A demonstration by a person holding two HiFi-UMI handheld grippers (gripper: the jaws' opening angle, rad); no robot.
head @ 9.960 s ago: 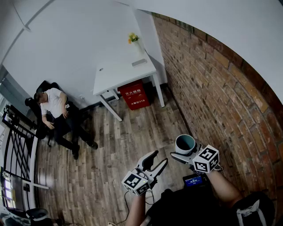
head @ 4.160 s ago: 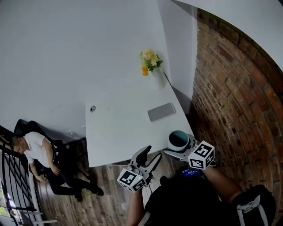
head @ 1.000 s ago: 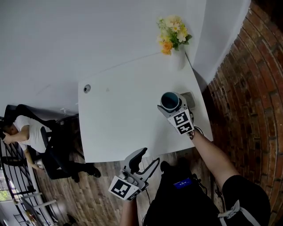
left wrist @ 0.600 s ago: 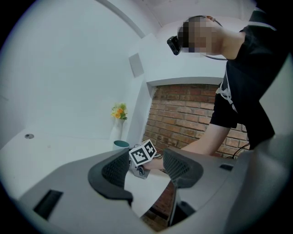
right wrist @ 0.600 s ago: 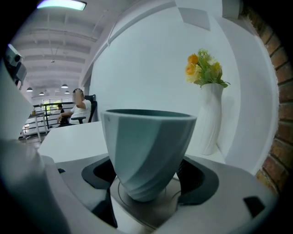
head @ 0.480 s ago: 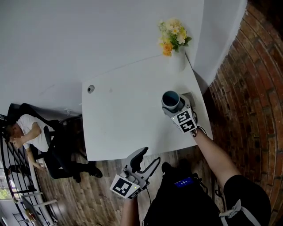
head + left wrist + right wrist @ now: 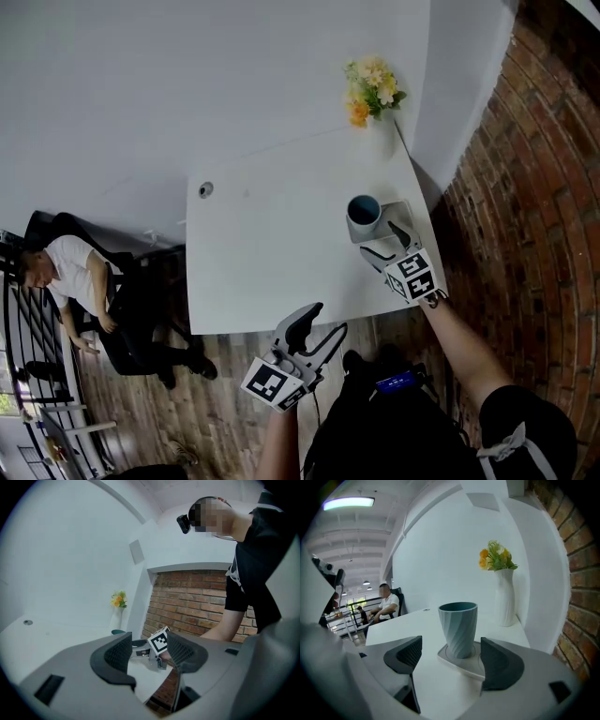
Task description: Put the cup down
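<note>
Cup point(image 7: 364, 217) upright on the grey pad point(image 7: 461, 662) by the table's point(image 7: 272, 244) right edge, near the vase point(image 7: 380, 141) corner. Right gripper point(image 7: 386, 244) just short of it, spread, gripping nothing. Left gripper point(image 7: 319, 330) likewise released, off the near edge. Risks clipping and toppling the cup if drawn back crooked.

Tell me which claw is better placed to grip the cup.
Right. The right claw is open and faces the cup on its gray tray closely; the left claw, also open, hangs beyond the edge of the table.
</note>
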